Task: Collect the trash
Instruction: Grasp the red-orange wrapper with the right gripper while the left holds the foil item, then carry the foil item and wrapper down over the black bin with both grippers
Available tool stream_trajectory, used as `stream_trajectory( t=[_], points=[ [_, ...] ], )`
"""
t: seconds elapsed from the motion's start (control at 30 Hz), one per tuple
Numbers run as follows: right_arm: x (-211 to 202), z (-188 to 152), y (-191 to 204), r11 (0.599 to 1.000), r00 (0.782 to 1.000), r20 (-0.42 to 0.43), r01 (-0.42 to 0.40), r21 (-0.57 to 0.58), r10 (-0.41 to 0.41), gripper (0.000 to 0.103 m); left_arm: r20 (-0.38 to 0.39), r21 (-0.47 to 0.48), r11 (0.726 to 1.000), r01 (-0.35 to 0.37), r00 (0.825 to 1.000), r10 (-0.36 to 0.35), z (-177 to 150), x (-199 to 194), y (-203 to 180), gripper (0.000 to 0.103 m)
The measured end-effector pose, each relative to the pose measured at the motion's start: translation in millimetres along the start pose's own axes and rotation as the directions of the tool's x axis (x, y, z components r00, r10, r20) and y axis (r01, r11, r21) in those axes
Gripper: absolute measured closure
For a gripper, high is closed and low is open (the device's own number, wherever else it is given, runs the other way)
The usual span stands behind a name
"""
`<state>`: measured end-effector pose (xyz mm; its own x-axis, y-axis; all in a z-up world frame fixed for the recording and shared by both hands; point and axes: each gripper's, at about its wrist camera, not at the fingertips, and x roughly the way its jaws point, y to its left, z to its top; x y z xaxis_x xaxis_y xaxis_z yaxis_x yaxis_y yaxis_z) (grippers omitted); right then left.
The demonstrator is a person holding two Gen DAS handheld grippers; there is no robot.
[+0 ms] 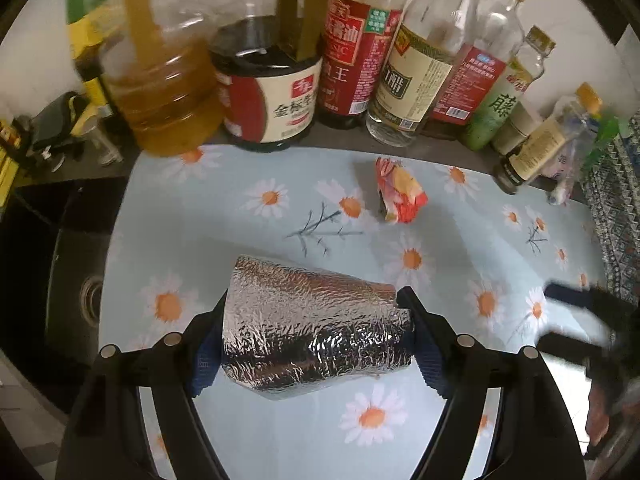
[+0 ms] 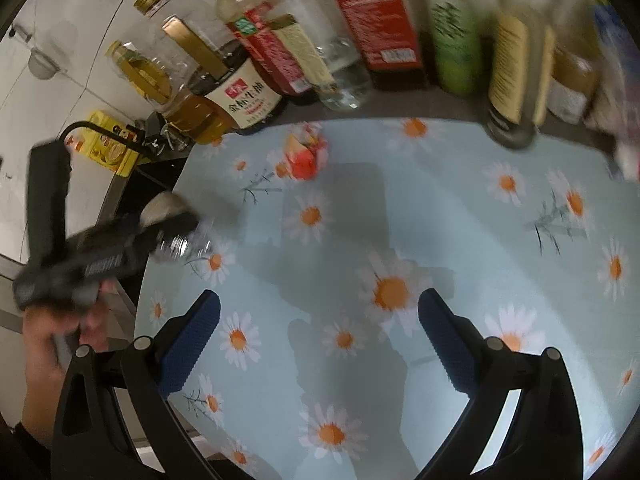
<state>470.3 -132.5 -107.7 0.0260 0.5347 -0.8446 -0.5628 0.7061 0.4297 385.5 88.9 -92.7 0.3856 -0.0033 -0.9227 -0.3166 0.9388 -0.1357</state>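
Both your wrist cameras look steeply down, close over the daisy cloth [image 1: 256, 420], sharing the bottle row [image 2: 376, 28].

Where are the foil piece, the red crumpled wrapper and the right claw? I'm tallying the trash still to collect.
foil piece [image 1: 316, 320], left wrist view, middle of its crinkled silver face.
red crumpled wrapper [image 1: 400, 192], left wrist view, centre of the crumple.
right claw [image 2: 318, 340], right wrist view, midway between its blue fingertips.

open daisy cloth [image 2: 440, 216] ahead gives passage; bottles [image 1: 352, 52] wall the far edge, red wrapper [image 1: 400, 196] before them.
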Motion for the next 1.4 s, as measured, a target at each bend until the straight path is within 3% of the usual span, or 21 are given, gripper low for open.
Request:
stream_trajectory(
  t=[0.27, 0.57, 0.67, 0.8, 0.87, 1.03, 1.4],
  points=[
    [17.1, 49.7, 22.0, 0.997, 1.000, 0.016, 0.016, -0.073, -0.015, 0.005, 0.047, -0.058, 0.998, 0.003, 0.999, -0.001, -43.4, -43.5, 18.1, 0.027],
    [63.4, 97.8, 34.4, 0.993, 0.998, -0.007, 0.055, -0.105, -0.056, 0.007, 0.052, -0.165, 0.986, -0.008, 0.998, 0.017, -94.2, -56.0, 39.7, 0.027],
    [78.5, 109.4, 34.3, 0.991, 0.996, -0.025, 0.081, -0.111, -0.084, 0.014, 0.043, -0.218, 0.976, -0.009, 0.999, 0.018, -111.1, -55.0, 49.3, 0.027],
    [101.4, 117.9, 35.6, 0.986, 0.991, -0.068, 0.107, -0.129, -0.116, 0.032, 0.039, -0.272, 0.962, -0.003, 0.999, 0.015, -124.4, -53.5, 59.0, 0.027],
    [112.5, 120.4, 34.7, 0.984, 0.987, -0.091, 0.123, -0.127, -0.135, 0.036, 0.039, -0.286, 0.958, 0.003, 0.999, 0.009, -129.4, -52.4, 60.6, 0.027],
    [130.2, 120.1, 32.6, 0.980, 0.975, -0.135, 0.160, -0.119, -0.176, 0.061, 0.040, -0.303, 0.953, 0.019, 0.999, -0.007, -137.9, -49.0, 61.8, 0.027],
    [109.7, 101.6, 40.3, 0.986, 0.984, -0.092, 0.143, -0.091, -0.151, 0.063, 0.038, -0.289, 0.956, 0.042, 0.999, -0.032, -152.9, -51.4, 73.2, 0.027]
  ],
)
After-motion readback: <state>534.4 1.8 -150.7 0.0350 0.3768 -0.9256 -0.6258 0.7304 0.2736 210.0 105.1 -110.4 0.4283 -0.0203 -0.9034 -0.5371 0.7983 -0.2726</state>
